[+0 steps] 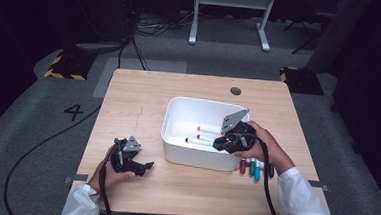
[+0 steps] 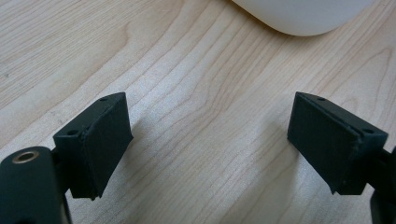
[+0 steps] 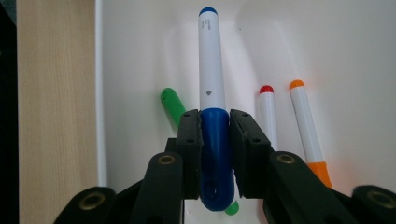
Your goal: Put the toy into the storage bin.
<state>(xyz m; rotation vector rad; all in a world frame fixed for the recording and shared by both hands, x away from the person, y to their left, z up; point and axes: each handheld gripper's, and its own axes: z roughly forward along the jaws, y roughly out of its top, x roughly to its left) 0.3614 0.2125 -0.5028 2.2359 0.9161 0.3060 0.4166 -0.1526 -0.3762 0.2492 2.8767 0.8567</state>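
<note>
Progress stands at partway: three markers lie inside the white rectangular plastic bin (image 1: 176,136) — a red-tipped white marker (image 3: 268,116), an orange-capped white marker (image 3: 306,126) and a green marker (image 3: 173,106) — while a short row of capped markers (image 1: 252,167) waits on the light wooden table (image 1: 139,99) just outside the bin's near right corner. The right gripper (image 3: 215,135) hangs over the bin interior, jaws clenched on the blue cap of a white-barrelled marker with blue cap and blue end (image 3: 211,93). That marker points away from the gripper, its barrel above the bin floor, between the green marker and the red-tipped one; whether it touches the floor cannot be told. Judged step in hand: lowering the blue marker for release. Remaining work, as a judgement: drop this one, then fetch the table row. The left gripper (image 2: 210,144) rests low over bare table near the bin's corner, jaws spread wide, nothing between them. Blue marker looks smooth, round and slender, with a small dark mark on the barrel.
</note>
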